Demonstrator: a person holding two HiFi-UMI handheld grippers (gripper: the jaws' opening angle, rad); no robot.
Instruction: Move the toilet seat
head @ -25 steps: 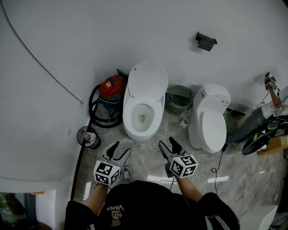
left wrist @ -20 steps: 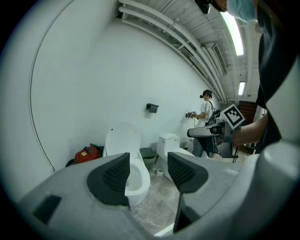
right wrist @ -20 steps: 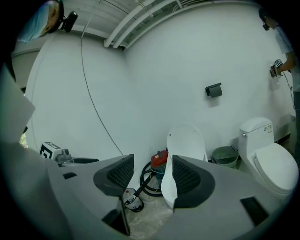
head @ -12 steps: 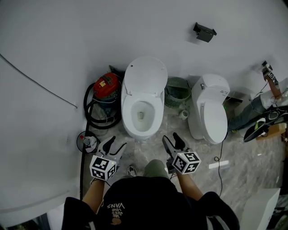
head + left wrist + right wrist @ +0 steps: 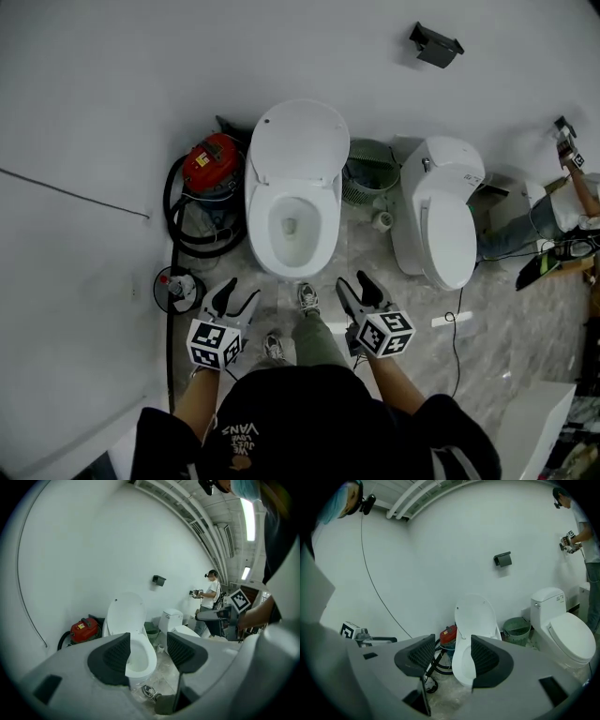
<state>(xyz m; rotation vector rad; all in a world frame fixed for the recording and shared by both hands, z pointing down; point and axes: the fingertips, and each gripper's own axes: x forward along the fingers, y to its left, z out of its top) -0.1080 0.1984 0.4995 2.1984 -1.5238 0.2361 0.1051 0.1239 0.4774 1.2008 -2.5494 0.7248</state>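
A white toilet stands against the wall with its seat and lid [image 5: 298, 141] raised over the open bowl [image 5: 291, 225]. My left gripper [image 5: 238, 294] hovers open in front of the bowl's left side, well short of it, with nothing between its jaws. My right gripper [image 5: 354, 283] hangs in front of the bowl's right side; its jaws are closing slightly, with a clear gap and nothing between them. In the left gripper view the raised lid [image 5: 125, 613] shows beyond the jaws [image 5: 148, 641]. The right gripper view shows the lid [image 5: 476, 616] above its jaws [image 5: 453, 646].
A red vacuum [image 5: 208, 164] with a black hose sits left of the toilet. A green basket [image 5: 368, 183] stands at its right, then a second toilet [image 5: 442, 234] with its lid down. My shoe [image 5: 307, 298] is near the bowl's front. Another person [image 5: 572, 202] works at far right.
I have stepped closer to the toilet: my shoe and leg have come into view between the grippers. Both grippers stand nearer the bowl's front.
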